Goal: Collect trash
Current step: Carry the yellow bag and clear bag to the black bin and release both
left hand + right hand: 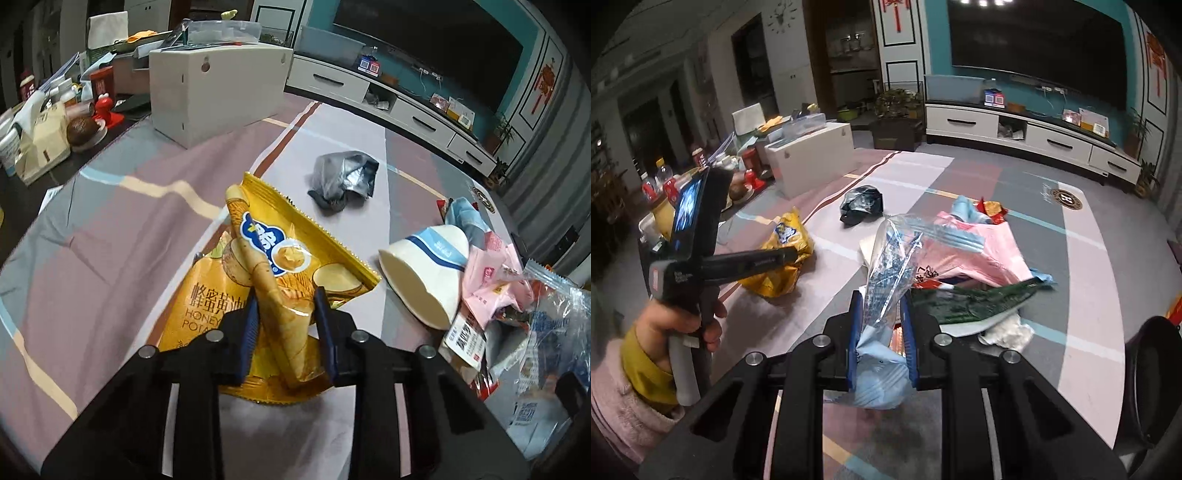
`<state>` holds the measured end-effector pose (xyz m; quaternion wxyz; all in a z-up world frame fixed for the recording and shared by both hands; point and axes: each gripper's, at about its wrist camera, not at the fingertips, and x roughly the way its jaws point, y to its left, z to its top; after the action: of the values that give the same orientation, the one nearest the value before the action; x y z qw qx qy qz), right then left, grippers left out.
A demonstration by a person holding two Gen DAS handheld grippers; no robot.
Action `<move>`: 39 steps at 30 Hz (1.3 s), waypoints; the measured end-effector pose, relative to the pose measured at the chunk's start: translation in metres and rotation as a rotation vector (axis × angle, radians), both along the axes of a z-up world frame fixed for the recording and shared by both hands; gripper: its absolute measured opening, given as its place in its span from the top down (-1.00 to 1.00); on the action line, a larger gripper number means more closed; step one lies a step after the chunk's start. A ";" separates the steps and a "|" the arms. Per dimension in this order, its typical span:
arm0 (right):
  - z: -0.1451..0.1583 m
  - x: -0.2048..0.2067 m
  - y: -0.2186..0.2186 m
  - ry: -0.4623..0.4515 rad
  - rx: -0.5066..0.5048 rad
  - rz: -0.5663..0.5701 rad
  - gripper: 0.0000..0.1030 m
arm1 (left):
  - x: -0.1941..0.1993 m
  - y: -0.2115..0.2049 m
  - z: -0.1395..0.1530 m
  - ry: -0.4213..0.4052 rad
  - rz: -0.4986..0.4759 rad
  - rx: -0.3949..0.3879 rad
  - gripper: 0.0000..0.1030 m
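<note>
**Tools clamped on two wrappers**

Our left tool [286,299] pinches the yellow chip bag [273,258] at centre frame on the worktop [110,258]. Our right tool [881,302] grips a clear blue-printed wrapper [886,266] at centre, beside the trash pile [979,251].

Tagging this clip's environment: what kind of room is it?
Most likely a home living room: a large TV on the wall over a low white TV cabinet, with a cluttered table under a patterned cloth.
</note>
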<state>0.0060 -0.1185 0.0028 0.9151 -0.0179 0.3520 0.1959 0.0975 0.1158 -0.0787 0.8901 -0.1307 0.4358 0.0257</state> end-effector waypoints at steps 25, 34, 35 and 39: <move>0.025 -0.032 -0.007 -0.011 -0.031 -0.095 0.59 | -0.112 -0.006 0.088 -0.290 -0.069 -0.046 0.47; 0.035 -0.047 -0.040 -0.041 0.001 -0.159 0.59 | -0.128 -0.042 0.121 -0.361 -0.171 -0.036 0.47; 0.036 -0.049 -0.047 -0.045 0.005 -0.174 0.59 | -0.128 -0.048 0.124 -0.367 -0.185 -0.031 0.47; 0.039 -0.056 -0.072 -0.054 0.023 -0.226 0.59 | -0.131 -0.080 0.136 -0.387 -0.259 -0.020 0.47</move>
<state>-0.0500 -0.1909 0.0421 0.9406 0.0270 0.3248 0.0948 -0.0334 0.0354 0.0572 0.9516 -0.0851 0.2704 -0.1188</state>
